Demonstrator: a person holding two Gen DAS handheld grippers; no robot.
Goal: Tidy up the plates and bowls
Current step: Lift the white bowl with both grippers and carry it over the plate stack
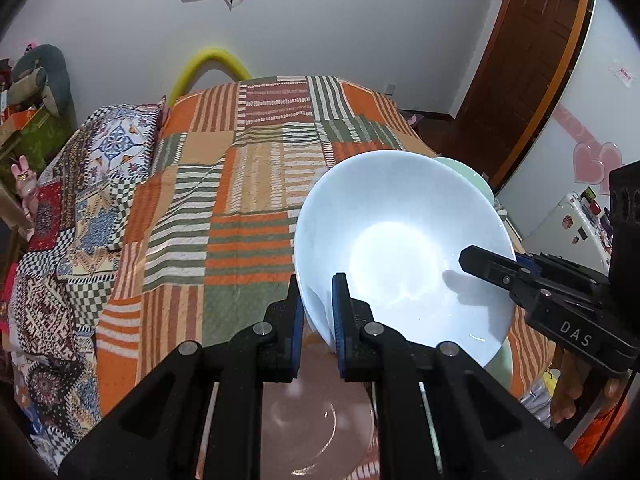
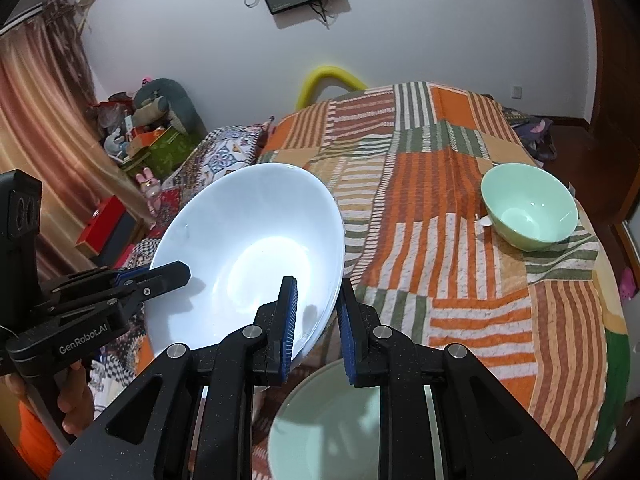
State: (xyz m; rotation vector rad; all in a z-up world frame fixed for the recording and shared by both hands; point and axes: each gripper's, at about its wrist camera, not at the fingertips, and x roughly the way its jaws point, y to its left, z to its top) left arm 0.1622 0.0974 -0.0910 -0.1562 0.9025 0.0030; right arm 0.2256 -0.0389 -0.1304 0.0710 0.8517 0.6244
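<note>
I have the white bowl (image 1: 404, 256) lifted above the bed (image 1: 248, 184), left gripper (image 1: 318, 320) and right gripper (image 2: 318, 320) each clamped on opposite rims. I judge this the carrying step; next I'd lower it level, probably nesting it with the green bowl (image 2: 530, 206) beyond its right rim.

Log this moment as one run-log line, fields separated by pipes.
white bowl lifted, tilted | left gripper shut on rim | right gripper shut on opposite rim | green bowl on bedspread
</note>
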